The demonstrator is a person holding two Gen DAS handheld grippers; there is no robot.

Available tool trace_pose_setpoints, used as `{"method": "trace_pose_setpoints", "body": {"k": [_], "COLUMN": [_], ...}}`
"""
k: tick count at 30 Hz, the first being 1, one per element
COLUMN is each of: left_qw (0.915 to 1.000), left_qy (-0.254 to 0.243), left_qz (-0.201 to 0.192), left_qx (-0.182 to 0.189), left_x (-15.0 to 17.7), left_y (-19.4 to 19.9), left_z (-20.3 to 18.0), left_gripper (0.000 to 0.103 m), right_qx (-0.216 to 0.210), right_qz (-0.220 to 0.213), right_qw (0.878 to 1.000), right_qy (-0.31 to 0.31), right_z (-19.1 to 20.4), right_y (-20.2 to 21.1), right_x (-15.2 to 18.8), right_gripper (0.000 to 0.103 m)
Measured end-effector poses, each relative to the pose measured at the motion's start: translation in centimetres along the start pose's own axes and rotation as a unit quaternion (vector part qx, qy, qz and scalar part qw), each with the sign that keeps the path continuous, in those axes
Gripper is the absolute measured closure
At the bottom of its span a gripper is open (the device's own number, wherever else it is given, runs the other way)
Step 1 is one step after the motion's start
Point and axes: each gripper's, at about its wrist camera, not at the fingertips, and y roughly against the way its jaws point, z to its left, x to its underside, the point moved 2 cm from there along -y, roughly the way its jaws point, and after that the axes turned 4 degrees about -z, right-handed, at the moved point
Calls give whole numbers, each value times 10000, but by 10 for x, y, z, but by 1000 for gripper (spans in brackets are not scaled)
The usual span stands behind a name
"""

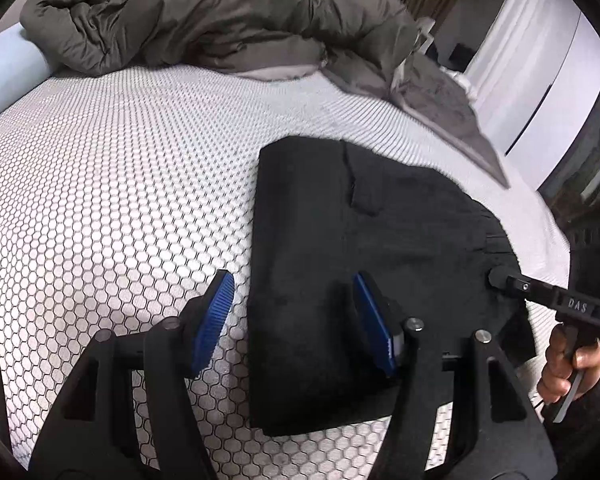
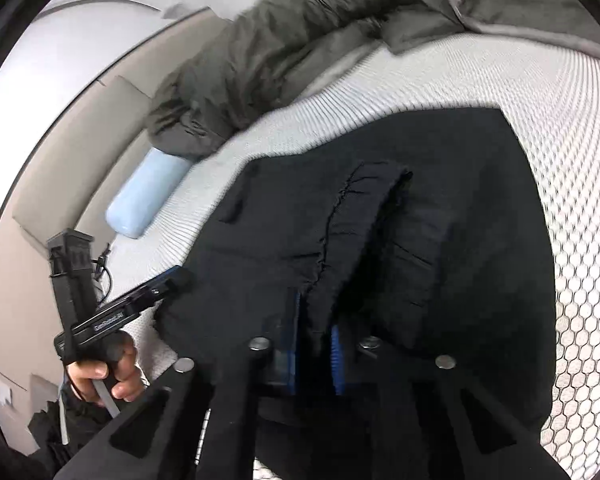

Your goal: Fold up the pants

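Note:
Folded black pants [image 1: 380, 240] [image 2: 460, 200] lie on the honeycomb-patterned mattress [image 1: 120, 180]. My left gripper [image 1: 294, 316] is open and straddles the pants' left edge: one blue pad [image 1: 216, 320] is over the mattress, the other over the cloth. In the right wrist view its tip [image 2: 172, 280] shows beside that edge. My right gripper [image 2: 316, 332] is shut on a raised, gathered fold of the pants, with cloth bunched between its blue pads. From the left wrist view its black tip [image 1: 496, 276] meets the pants' right edge.
A rumpled grey duvet [image 1: 200, 20] [image 2: 260, 60] is heaped at the far side of the bed. A light-blue bolster [image 1: 8, 72] [image 2: 148, 196] lies by it. A grey blanket [image 1: 440, 100] spreads behind the pants. A person's hands [image 1: 568, 364] [image 2: 104, 372] grip the handles.

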Motion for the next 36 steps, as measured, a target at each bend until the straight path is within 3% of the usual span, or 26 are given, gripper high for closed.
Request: {"method": "trace_pose_setpoints", "body": {"k": [5,7,12,14,16,17,19,23,26,27,32,36], "left_qw": [9999,10000,9985,9979,9979,9980,9982,9982,9983,9982,9986,9990], "left_qy": [-2,-79,-263,-365,-360,-335,-248,-234,-254,-266,-287,-341], "left_qz": [-89,34,392,372,374,382,405,401,400,395,317,222], "left_qx": [76,16,-287,-375,-381,-382,-378,-373,-353,-351,-322,-170], "left_x": [-2,0,11,12,12,12,12,11,10,10,7,8], "left_y": [8,4,-13,-13,-13,-13,-15,-16,-18,-19,-17,-7], "left_z": [0,1,0,-3,-3,-2,0,2,1,0,-3,-8], "left_gripper": [40,40,38,38,35,34,31,31,31,31,31,31], "right_qx": [122,221,678,641,658,639,508,121,111,173,458,90], "right_qz": [-589,-471,297,250,99,-49,-126,179,244,249,-45,-574], "right_qw": [9960,9968,9970,9974,9976,9979,9980,9939,9946,9952,9989,9979], "right_qy": [667,603,218,218,166,40,-351,-1079,-999,-927,-117,298], "right_z": [31,23,-18,-14,-13,-18,-33,-59,-59,-58,-27,13], "right_y": [43,43,4,11,23,31,37,18,6,0,11,57], "right_x": [0,6,27,24,18,15,11,13,9,7,1,-6], "right_gripper": [93,93,91,86,58,51,49,49,49,49,93,97]}}
